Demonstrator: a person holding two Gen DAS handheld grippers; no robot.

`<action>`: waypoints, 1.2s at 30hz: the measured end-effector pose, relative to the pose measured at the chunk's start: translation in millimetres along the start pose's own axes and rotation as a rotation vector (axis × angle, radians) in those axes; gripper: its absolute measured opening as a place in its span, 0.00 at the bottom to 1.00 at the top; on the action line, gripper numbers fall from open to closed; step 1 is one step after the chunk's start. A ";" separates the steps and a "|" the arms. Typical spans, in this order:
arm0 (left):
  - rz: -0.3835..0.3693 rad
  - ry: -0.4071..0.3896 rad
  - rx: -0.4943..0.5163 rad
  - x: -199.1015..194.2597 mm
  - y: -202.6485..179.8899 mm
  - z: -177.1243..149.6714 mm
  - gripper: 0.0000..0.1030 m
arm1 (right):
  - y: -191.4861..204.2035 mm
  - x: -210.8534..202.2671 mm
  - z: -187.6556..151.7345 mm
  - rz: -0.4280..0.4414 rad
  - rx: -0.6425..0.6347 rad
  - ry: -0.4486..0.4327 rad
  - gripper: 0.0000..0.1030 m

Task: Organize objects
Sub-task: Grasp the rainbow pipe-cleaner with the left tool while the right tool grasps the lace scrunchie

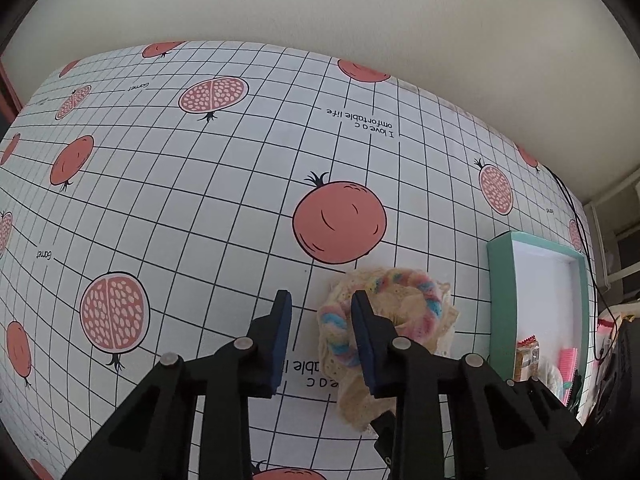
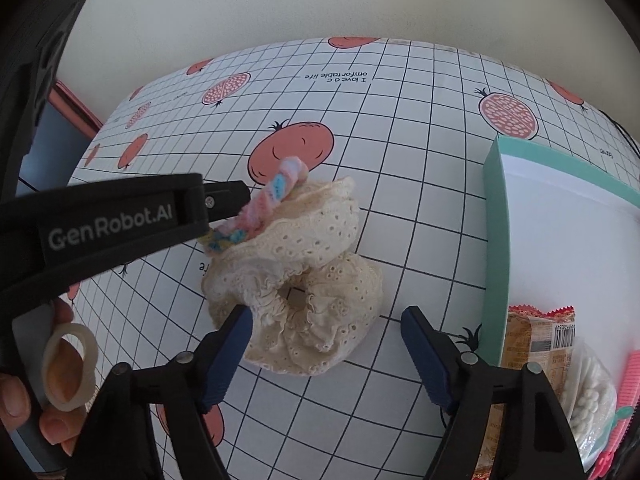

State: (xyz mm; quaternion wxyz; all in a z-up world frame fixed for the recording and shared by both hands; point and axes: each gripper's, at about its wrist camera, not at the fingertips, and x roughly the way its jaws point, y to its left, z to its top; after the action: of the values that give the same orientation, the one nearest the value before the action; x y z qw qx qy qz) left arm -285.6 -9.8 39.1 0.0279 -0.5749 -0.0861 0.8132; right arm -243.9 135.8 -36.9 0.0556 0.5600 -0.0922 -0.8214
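Cream lace scrunchie (image 2: 304, 292) lying on the table (image 2: 420, 168), just left of the teal box (image 2: 494, 240), with a pastel twisted hair tie (image 2: 268, 204) resting across its upper edge. Seen whole only from the right wrist camera: ruffled ring, centre hole, hair tie tilted up at the far end. From the left wrist camera, mostly the hair tie (image 1: 404, 308) as a loop on top of the scrunchie (image 1: 360, 392), partly hidden behind a finger.

Left gripper (image 1: 322, 340) with jaws apart, nothing between them; its right finger (image 1: 366, 344) overlapping the hair tie in that view, contact not certain. From the right wrist camera, the same gripper (image 2: 224, 200) reaching in from the left, tip at the near end of the hair tie, jaw spacing not readable there.

Right gripper (image 2: 326, 354) with jaws wide apart, straddling the near part of the scrunchie, not clamped.

Inside the box: snack packet (image 2: 538, 344), bag of white pieces (image 2: 592, 396), pink comb (image 2: 628, 384), clearer from the right side. Person's hand (image 2: 36, 396) visible only at lower left of the right view. Black cable (image 1: 576, 216) along the table's far right edge in the left view.
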 end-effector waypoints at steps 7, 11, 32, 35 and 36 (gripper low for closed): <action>0.014 0.006 -0.013 5.6 4.0 -1.5 0.18 | -6.5 -1.8 1.5 -0.029 0.016 -0.017 0.47; 0.019 0.008 -0.017 8.3 6.2 -1.2 0.15 | -12.5 -4.3 1.1 -0.039 0.028 -0.023 0.34; 0.010 -0.008 -0.039 2.9 9.2 2.6 0.10 | -25.7 -7.3 1.5 -0.015 0.057 -0.026 0.16; -0.013 -0.029 -0.040 -8.2 7.8 4.8 0.10 | -24.7 -7.5 1.1 -0.018 0.053 -0.026 0.16; -0.022 -0.034 -0.040 -11.3 8.5 5.5 0.10 | -24.5 -7.6 1.1 -0.019 0.052 -0.025 0.16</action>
State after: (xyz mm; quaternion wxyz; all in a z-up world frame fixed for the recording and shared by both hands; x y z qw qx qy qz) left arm -286.5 -20.4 49.9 0.0237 -0.5603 -0.1092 0.8207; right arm -241.9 161.3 -34.9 0.0323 0.5516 -0.1091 -0.8263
